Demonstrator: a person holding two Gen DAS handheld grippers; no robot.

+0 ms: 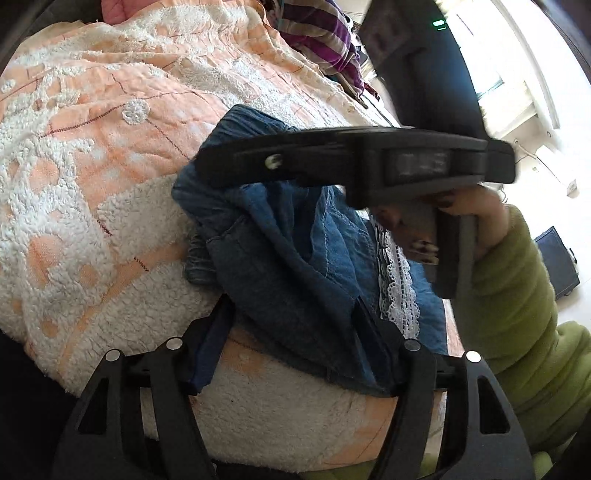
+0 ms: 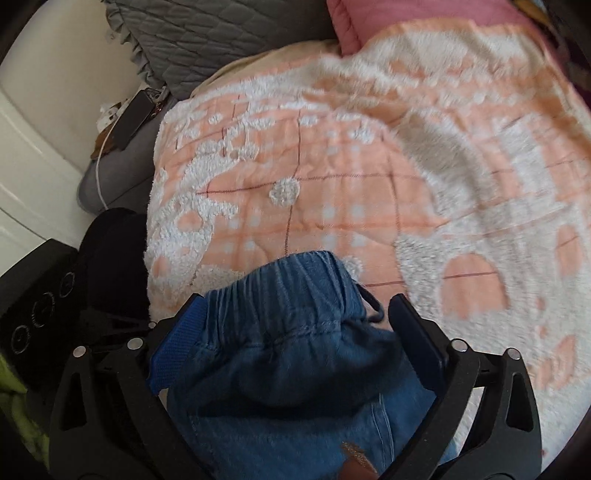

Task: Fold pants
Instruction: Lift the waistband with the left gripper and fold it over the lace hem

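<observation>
The blue denim pants (image 1: pixel 280 251) lie bunched on the orange and white bedspread (image 1: pixel 92 155), with white lace trim (image 1: pixel 397 284) on the right. My left gripper (image 1: pixel 291 314) is open, its jaws on either side of the near edge of the pants. My right gripper shows from the side in the left wrist view (image 1: pixel 229 162), above the pants, held by a hand in a green sleeve. In the right wrist view my right gripper (image 2: pixel 295 314) is open, its jaws astride the elastic waistband (image 2: pixel 291 280) of the pants (image 2: pixel 295 387).
A striped purple cloth (image 1: pixel 321 37) lies at the bed's far side. A grey quilted pillow (image 2: pixel 207 40), a pink pillow (image 2: pixel 388 18) and a dark phone (image 2: pixel 133 118) lie beyond the bedspread (image 2: pixel 369 177). A black box (image 2: pixel 33 299) stands at left.
</observation>
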